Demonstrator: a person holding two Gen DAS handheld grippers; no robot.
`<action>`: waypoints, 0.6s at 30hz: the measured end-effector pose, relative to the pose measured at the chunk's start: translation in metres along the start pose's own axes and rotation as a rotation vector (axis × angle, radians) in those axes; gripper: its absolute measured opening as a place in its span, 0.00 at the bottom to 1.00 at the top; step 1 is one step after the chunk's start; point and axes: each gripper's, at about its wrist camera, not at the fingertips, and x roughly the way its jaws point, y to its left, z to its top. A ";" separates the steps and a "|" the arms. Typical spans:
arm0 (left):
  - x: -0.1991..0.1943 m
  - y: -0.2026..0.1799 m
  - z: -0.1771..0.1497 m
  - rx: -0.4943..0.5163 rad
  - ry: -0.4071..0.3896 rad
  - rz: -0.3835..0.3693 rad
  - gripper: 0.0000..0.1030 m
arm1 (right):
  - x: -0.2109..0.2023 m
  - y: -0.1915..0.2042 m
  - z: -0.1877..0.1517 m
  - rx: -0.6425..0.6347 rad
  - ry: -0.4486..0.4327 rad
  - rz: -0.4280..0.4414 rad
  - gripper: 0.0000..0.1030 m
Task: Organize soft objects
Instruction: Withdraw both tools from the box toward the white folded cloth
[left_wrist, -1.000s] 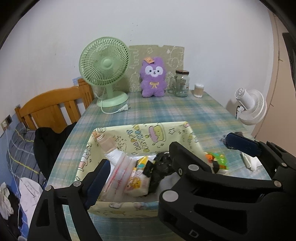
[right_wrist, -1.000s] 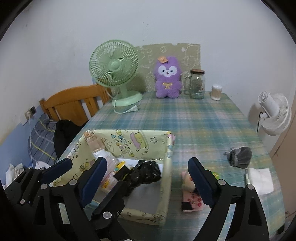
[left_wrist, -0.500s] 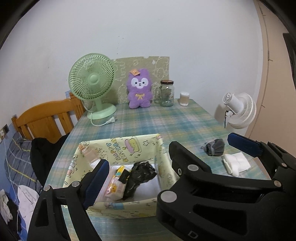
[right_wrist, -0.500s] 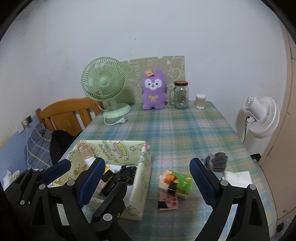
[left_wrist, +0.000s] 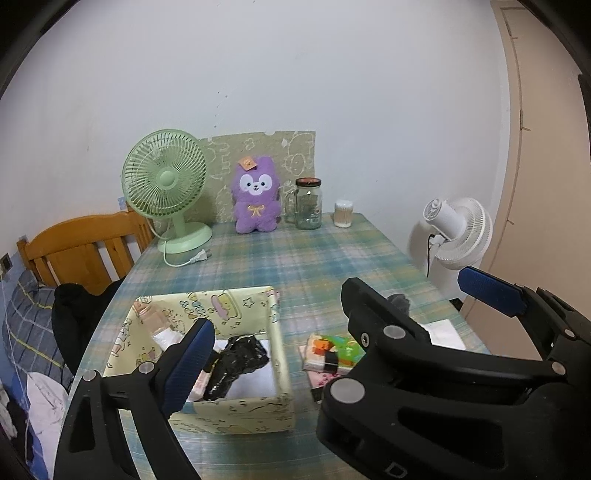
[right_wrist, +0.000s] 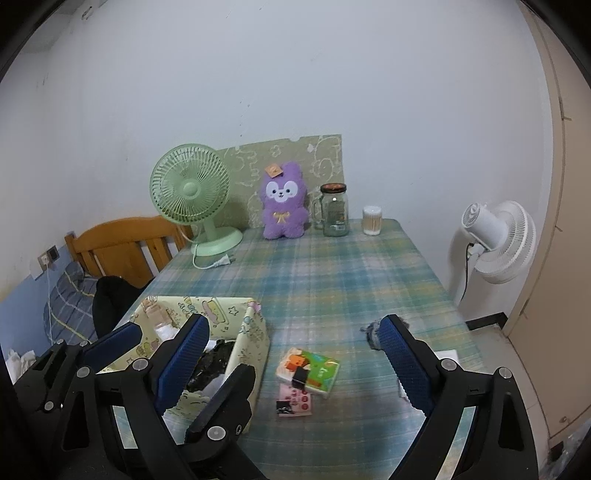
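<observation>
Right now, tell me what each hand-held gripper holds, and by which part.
Nothing is held. The left hand-held gripper is opening with nothing between its blue pads; the right hand-held gripper stands open and empty.

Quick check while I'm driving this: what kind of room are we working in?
Most likely a bedroom or small living space in a home. A table with a plaid cloth stands against the wall, a wooden bed frame with bedding sits beside it, and a purple plush toy and a green desk fan sit on the table.

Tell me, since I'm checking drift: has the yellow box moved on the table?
Cannot tell: the yellow box sits lower against the green fan, but that matches the camera pulling back.
</observation>
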 end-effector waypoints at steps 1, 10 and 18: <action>-0.001 -0.003 0.001 0.001 -0.002 0.000 0.93 | -0.003 -0.004 0.000 0.003 -0.005 -0.003 0.93; -0.007 -0.029 0.005 0.013 -0.024 -0.023 0.93 | -0.021 -0.028 0.001 0.018 -0.038 -0.026 0.94; -0.004 -0.054 0.002 0.009 -0.015 -0.024 0.94 | -0.029 -0.053 -0.003 0.041 -0.054 -0.043 0.98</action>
